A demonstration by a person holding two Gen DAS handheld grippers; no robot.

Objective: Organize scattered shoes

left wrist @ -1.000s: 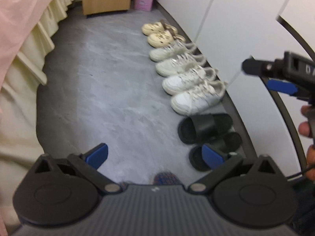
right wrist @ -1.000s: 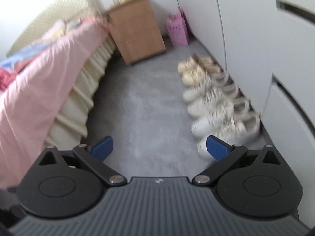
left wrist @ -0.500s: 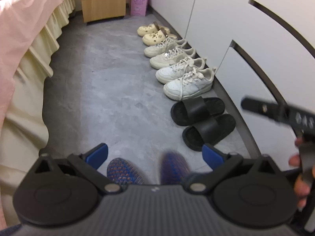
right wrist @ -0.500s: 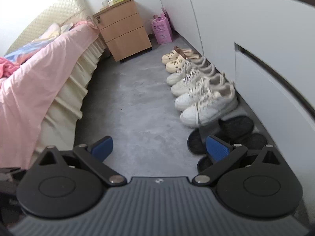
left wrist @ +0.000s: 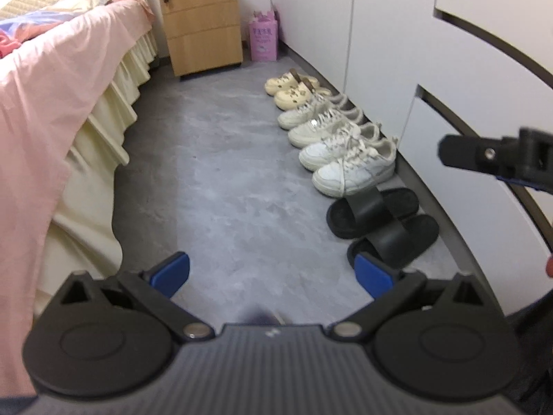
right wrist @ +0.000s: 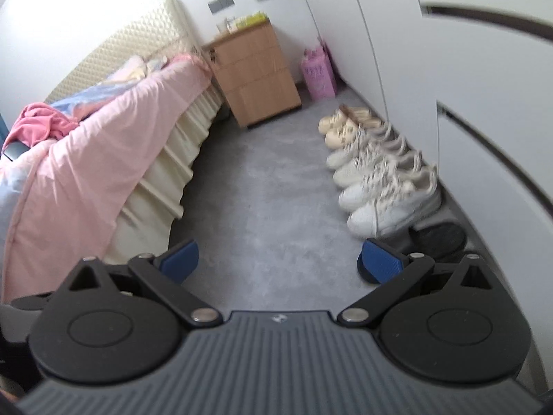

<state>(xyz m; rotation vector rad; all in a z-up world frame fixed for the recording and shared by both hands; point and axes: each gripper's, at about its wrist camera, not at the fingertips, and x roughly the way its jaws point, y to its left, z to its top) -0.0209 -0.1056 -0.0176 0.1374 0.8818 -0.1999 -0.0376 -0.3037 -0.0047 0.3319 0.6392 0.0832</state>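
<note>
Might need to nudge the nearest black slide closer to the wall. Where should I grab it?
Grip the nearest black slide by its wide strap, coming from above with the open left gripper. The strap arches clear of the flat footbed, so the fingers can likely close across it.

Eight shoes (left wrist: pixel 352 169) side by side along the wardrobe (left wrist: pixel 397 52)

Ahead and right of the left fingers (left wrist: pixel 375 273), shoes line the wardrobe (left wrist: pixel 466 79): slides (left wrist: pixel 376 216) nearest, sneakers (left wrist: pixel 342 152) behind them, clogs (left wrist: pixel 292 90) farthest. The bed (left wrist: pixel 58 103) lies left of the fingers, the nightstand (left wrist: pixel 202 22) far ahead.
</note>
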